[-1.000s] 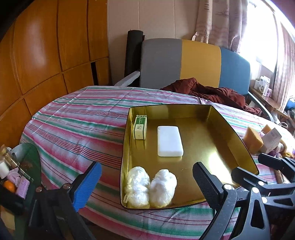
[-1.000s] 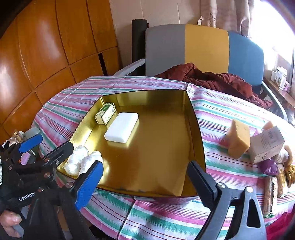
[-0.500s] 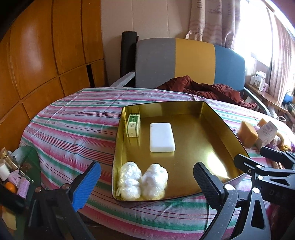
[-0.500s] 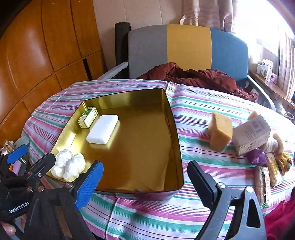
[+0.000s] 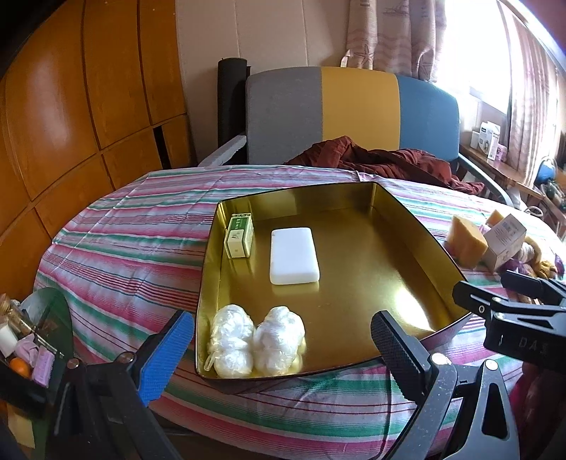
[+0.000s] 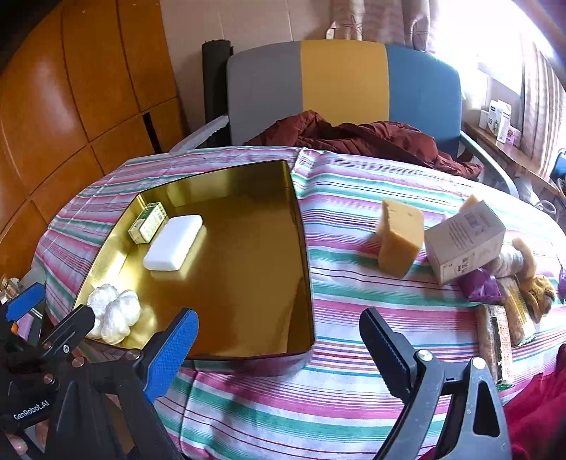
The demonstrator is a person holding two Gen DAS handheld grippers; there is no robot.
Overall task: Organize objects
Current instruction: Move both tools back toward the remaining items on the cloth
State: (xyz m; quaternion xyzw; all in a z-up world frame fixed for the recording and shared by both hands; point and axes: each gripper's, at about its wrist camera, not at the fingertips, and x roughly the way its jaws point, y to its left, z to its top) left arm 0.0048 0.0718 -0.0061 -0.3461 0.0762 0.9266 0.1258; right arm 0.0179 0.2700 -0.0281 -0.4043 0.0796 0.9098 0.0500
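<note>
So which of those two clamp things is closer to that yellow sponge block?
Right. The right gripper sits at the tray's near right corner, by the sponge; the left gripper hangs before the tray's far side.

You are working in a lived-in home room — a round table [image 6: 318,407] under a pink, green and white striped cloth stands before a padded chair [image 6: 339,88] in grey, yellow and blue, with a dark red garment [image 6: 353,138] dumped on its seat. To your left run glossy orange-brown wooden cabinet panels [image 5: 70,116], and to your right patterned curtains [image 5: 396,32] hang at a bright window above a wooden shelf [image 6: 509,152] of small boxes — household clutter, with no workbench or shop fittings about you.
</note>
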